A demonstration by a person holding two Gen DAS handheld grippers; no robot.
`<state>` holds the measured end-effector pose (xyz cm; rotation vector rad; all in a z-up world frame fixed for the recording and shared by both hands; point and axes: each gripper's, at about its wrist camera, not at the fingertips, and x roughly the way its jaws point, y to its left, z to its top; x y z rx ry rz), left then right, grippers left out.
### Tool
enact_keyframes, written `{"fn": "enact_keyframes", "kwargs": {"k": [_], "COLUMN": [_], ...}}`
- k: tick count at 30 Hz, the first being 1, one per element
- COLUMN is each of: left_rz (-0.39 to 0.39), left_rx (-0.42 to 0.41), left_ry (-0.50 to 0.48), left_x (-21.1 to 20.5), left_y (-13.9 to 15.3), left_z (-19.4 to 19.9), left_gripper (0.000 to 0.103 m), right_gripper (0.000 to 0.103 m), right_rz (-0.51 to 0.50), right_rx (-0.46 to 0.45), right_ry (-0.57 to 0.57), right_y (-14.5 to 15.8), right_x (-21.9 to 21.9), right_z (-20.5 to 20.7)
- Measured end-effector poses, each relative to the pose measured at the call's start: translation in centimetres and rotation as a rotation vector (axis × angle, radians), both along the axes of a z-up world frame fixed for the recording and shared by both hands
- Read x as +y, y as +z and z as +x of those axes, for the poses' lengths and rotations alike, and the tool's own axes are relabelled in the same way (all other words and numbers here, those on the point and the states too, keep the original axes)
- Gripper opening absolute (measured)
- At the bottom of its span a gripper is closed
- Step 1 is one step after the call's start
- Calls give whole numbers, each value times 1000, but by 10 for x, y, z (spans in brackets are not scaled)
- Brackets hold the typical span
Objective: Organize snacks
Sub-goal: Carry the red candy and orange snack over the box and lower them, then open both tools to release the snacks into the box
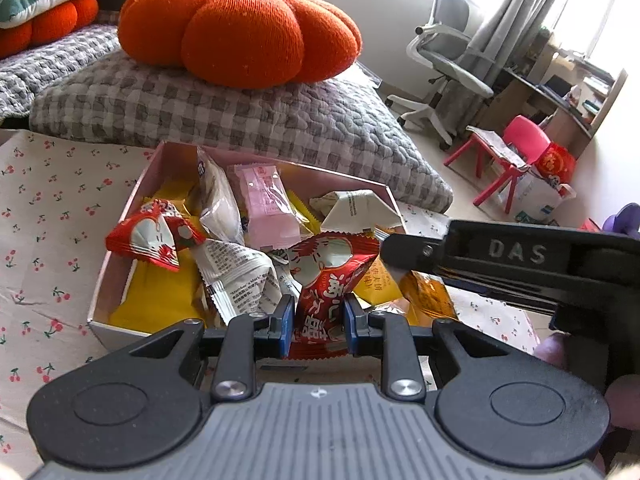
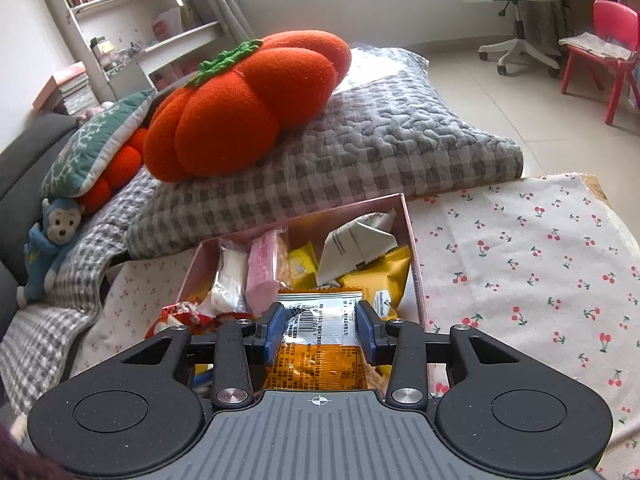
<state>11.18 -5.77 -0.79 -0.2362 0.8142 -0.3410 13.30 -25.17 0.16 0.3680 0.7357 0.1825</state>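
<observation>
Red foil is pinched between the blue pads of the left claw (image 1: 316, 320): a red snack packet (image 1: 326, 276) is gripped at the near edge of the pink box (image 1: 120, 248); an orange snack packet (image 2: 320, 332) is clamped in the right claw (image 2: 320, 330), just above the same box; white, pink and yellow packets are heaped inside; the box is set on a cherry-print cloth (image 2: 520, 264); beyond, an orange pumpkin cushion (image 1: 240, 28) is seen on a checked quilt (image 1: 240, 120).
</observation>
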Motion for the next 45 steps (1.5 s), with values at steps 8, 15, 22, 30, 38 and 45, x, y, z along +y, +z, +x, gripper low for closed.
{"fn": "enact_keyframes", "kwargs": {"k": [8, 15, 22, 30, 38, 45], "left_rz": [42, 45, 64, 68, 80, 79], "left_rx": [-5, 1, -7, -9, -32, -52], "left_ry": [-4, -4, -21, -36, -67, -80], "left_x": [-4, -3, -5, -7, -8, -1], "left_y": [-9, -16, -18, -17, -6, 5], "left_z": [6, 10, 10, 9, 0, -11], "left_gripper": [23, 24, 24, 47, 66, 74], "right_gripper": [38, 38, 38, 47, 62, 72], "right_rz": [1, 14, 23, 26, 3, -32], "right_rx": [11, 11, 4, -1, -19, -33], "right_ry": [-23, -31, -22, -9, -6, -3], "right_y": [-15, -23, -26, -23, -14, -7], "right_x": [2, -4, -4, -1, -7, -15], "right_z": [16, 22, 23, 22, 12, -1]}}
